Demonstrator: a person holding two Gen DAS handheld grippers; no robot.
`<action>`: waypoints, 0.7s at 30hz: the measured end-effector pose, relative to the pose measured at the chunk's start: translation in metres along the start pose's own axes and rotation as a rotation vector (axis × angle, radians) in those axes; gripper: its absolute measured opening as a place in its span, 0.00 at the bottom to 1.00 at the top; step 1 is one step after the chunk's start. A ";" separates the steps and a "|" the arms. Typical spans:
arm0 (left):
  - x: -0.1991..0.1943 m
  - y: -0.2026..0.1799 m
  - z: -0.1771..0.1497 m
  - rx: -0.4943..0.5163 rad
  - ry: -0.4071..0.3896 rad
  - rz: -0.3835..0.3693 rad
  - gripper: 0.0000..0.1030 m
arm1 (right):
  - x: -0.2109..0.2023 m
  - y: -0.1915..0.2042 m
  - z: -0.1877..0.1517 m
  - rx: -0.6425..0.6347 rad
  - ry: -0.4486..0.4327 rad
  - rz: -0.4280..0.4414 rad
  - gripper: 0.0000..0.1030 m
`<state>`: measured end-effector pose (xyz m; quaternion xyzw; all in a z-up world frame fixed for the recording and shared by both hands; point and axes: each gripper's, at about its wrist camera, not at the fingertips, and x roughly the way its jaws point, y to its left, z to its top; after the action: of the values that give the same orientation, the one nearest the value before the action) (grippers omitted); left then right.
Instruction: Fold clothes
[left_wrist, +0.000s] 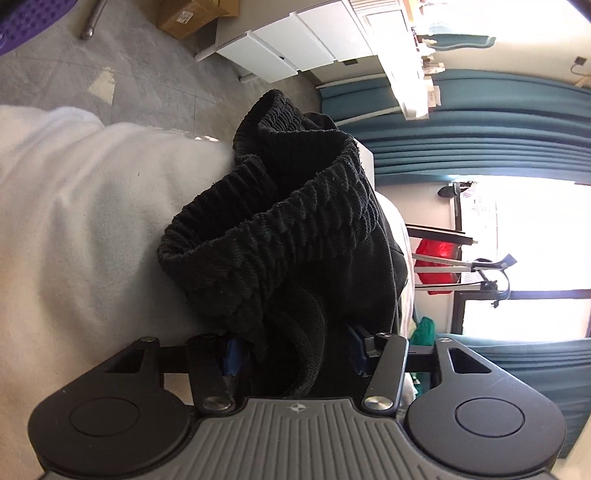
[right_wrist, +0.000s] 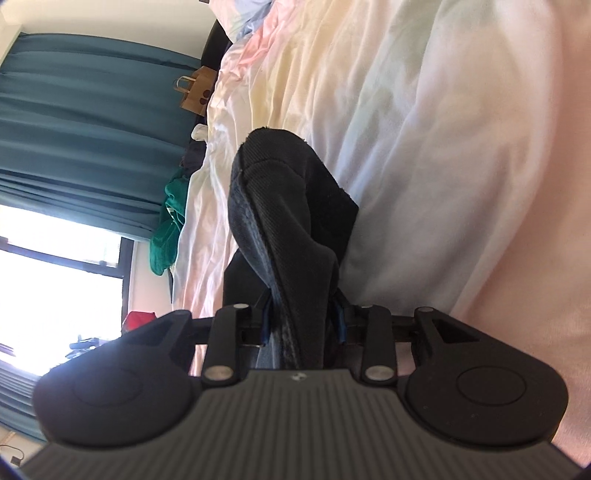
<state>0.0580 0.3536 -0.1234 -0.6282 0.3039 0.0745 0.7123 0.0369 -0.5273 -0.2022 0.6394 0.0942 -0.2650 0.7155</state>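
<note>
Fingers on both sides are clamped on the same black garment (left_wrist: 280, 229): the left gripper (left_wrist: 291, 354) pinches the ribbed waistband end, the right gripper (right_wrist: 303, 321) a flatter hem end. In each view the cloth runs from bottom centre up toward mid-frame over the pale bedsheet (right_wrist: 424, 129), so I'd guess its long axis spans between the two grippers, neither nearer.

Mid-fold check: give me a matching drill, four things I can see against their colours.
Things:
1. garment in left gripper
2. curtains
3. paper bag
4. drawer unit

Colours:
A. brown
B. white
C. black
D. teal

Pairs: 1-C, 2-D, 3-A, 4-B
</note>
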 end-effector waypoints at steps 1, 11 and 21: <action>-0.001 -0.001 0.000 0.010 -0.008 0.018 0.38 | -0.005 0.002 0.001 -0.020 -0.024 0.009 0.37; -0.039 -0.006 0.007 -0.008 -0.096 -0.153 0.11 | -0.059 0.025 0.007 -0.212 -0.217 0.032 0.06; -0.057 -0.001 0.011 -0.034 -0.100 -0.124 0.11 | -0.070 0.023 -0.001 -0.168 -0.227 -0.121 0.10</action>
<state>0.0168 0.3798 -0.0924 -0.6534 0.2269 0.0666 0.7191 -0.0098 -0.5072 -0.1491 0.5366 0.0730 -0.3693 0.7552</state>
